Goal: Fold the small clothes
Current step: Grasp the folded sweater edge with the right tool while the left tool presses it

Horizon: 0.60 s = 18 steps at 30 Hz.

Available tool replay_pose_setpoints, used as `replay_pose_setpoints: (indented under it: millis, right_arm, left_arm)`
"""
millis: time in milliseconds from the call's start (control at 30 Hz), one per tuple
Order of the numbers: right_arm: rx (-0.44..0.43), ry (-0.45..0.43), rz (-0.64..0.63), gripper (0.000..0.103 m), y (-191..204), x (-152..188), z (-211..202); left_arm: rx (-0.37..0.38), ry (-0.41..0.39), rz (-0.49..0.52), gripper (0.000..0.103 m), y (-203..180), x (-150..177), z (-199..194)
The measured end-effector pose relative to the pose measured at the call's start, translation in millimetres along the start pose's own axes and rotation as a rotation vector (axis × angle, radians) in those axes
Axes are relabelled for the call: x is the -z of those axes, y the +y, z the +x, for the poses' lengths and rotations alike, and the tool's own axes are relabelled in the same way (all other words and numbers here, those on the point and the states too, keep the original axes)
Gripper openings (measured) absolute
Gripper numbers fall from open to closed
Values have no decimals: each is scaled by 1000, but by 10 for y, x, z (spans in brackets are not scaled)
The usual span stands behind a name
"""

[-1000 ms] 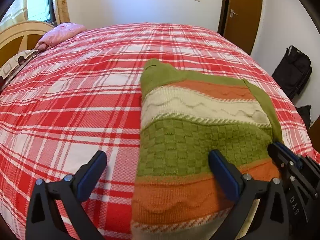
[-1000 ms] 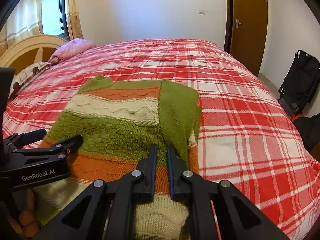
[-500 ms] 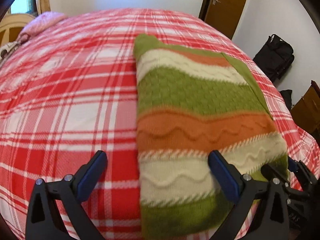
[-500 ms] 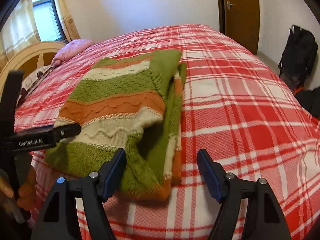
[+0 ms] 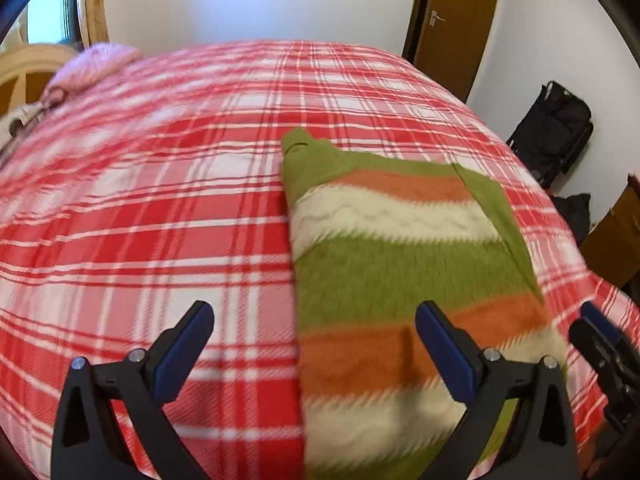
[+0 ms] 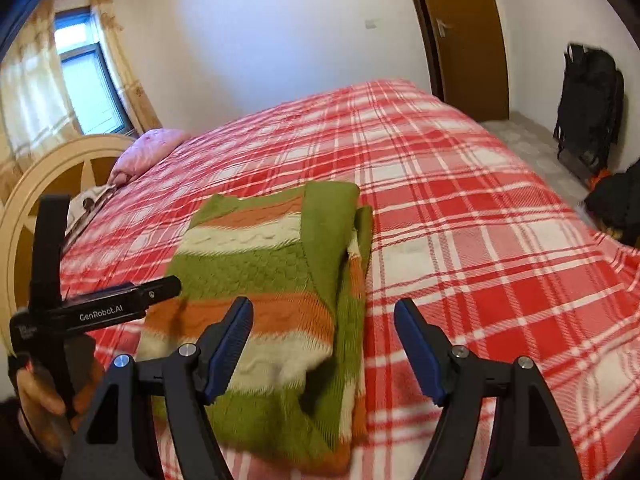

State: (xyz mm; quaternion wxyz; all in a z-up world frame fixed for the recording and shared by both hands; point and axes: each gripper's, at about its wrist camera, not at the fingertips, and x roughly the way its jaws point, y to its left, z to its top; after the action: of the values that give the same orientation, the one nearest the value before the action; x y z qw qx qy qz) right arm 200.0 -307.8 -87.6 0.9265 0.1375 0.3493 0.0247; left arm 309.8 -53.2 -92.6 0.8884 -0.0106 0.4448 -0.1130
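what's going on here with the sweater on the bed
A person with a two-finger gripper in each hand is folding a striped knit sweater on a red plaid bedspread. The sweater lies flat with one side already folded over. Both the left gripper and the right gripper are open, poised over the sweater's near end and holding nothing.

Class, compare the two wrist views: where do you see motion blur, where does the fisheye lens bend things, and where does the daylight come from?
Left wrist view: sweater and plaid bedspread smeared by motion blur, bed bulging like a dome, door leaning. Right wrist view: sharper overall, slight blur at the sweater's near end, door frame curved; daylight enters by the window at far left.
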Motion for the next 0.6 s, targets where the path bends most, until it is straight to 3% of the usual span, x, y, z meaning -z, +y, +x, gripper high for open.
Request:
replay_pose_setpoints:
  millis: [100,167,300,433,600]
  right_arm:
    - [-5,29,-10,74,9,85,105]
    - [1,48,-26,74,15,123,156]
    - [1,28,-12,74,-33,14,193]
    - [16,17,-35,74,-40,-194,342]
    - [-4,121,-5,74,-111,-194,771]
  left_arm:
    - [44,58,-28,77,-27,7,164]
    - [64,74,-39,76,-67,52,246]
    - [72,86,-107,95,8,22,317]
    - [112,115,-176,99,100,-41,430]
    - [94,115,-136,103,-25,-135,532]
